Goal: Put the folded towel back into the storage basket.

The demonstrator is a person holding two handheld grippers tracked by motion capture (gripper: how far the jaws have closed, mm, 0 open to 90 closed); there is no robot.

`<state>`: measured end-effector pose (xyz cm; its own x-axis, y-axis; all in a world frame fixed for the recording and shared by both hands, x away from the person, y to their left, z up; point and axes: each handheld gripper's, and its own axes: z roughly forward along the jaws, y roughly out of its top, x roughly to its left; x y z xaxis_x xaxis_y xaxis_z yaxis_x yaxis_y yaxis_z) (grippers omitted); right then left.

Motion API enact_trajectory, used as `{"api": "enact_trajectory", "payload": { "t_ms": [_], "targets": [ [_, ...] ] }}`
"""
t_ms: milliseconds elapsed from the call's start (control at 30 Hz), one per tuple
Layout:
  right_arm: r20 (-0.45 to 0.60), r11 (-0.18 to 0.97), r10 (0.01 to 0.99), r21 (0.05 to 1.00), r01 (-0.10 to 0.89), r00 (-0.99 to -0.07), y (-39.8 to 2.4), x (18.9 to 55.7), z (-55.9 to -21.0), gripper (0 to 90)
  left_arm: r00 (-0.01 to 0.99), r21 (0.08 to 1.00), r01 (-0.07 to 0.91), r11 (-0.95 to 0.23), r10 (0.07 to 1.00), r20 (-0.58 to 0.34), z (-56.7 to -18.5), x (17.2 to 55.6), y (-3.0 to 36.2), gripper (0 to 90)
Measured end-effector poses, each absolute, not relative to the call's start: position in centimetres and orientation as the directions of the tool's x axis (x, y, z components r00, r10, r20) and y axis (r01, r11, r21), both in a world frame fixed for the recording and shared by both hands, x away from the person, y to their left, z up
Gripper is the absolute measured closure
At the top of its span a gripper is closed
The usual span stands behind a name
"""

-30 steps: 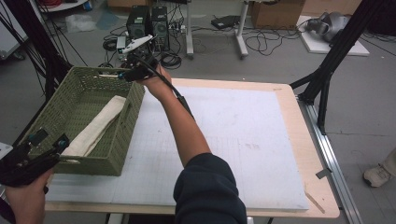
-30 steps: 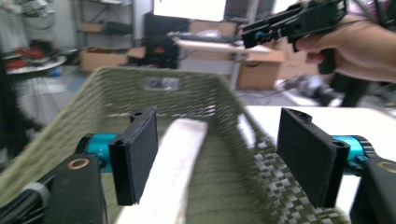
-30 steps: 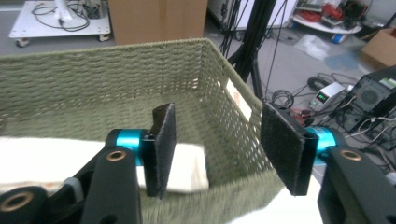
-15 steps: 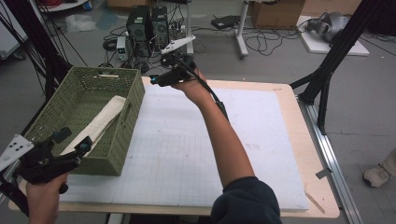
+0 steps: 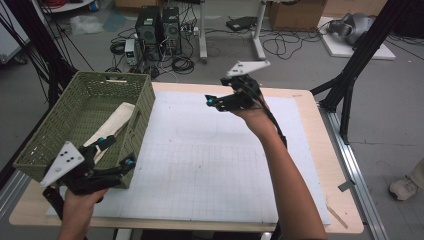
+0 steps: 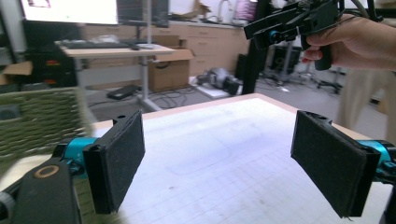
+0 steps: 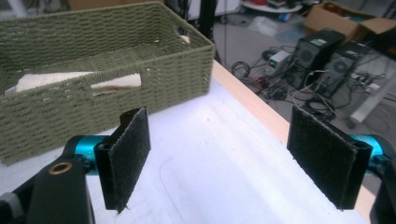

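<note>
A green woven basket (image 5: pixel 115 76) stands on the table's left side with a folded cream cloth (image 5: pixel 114 122) lying inside it. My left gripper (image 5: pixel 118 151) hovers at the basket's near right corner. Its jaws have just been opening and stand open (image 6: pixel 238 163) with nothing between them. My right gripper (image 5: pixel 212 101) is held above the far middle of the white mat (image 5: pixel 210 165), pointing left. It too has just opened and is empty (image 7: pixel 233 158). The right gripper view looks at the basket (image 7: pixel 154 79) and the cloth (image 7: pixel 51 79). The right gripper (image 6: pixel 261 30) also appears in the left gripper view.
The gridded white mat covers most of the wooden table (image 5: pixel 330 150). Black frame legs (image 5: pixel 350 80) stand at the right, with more at the far left. Computer towers (image 5: pixel 157 25) and cables sit on the floor behind the table.
My right hand has swung from the basket's far right rim out over the mat. My left hand has moved right along the basket's near side. The cloth stays in the basket.
</note>
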<state>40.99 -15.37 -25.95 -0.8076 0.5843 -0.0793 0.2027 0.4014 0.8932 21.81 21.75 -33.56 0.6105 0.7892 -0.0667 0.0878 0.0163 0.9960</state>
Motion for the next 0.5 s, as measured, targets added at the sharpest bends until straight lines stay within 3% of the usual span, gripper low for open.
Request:
{"api": "enact_trajectory", "payload": {
  "t_ms": [500],
  "targets": [
    [-0.076, 0.317, 0.744, 0.915, 0.25, -0.664, -27.4, 31.1, -32.5, 18.1, 0.759, 0.985, 0.158, -0.064, 0.647, -0.079, -36.1, 23.5, 14.5, 18.0]
  ]
}}
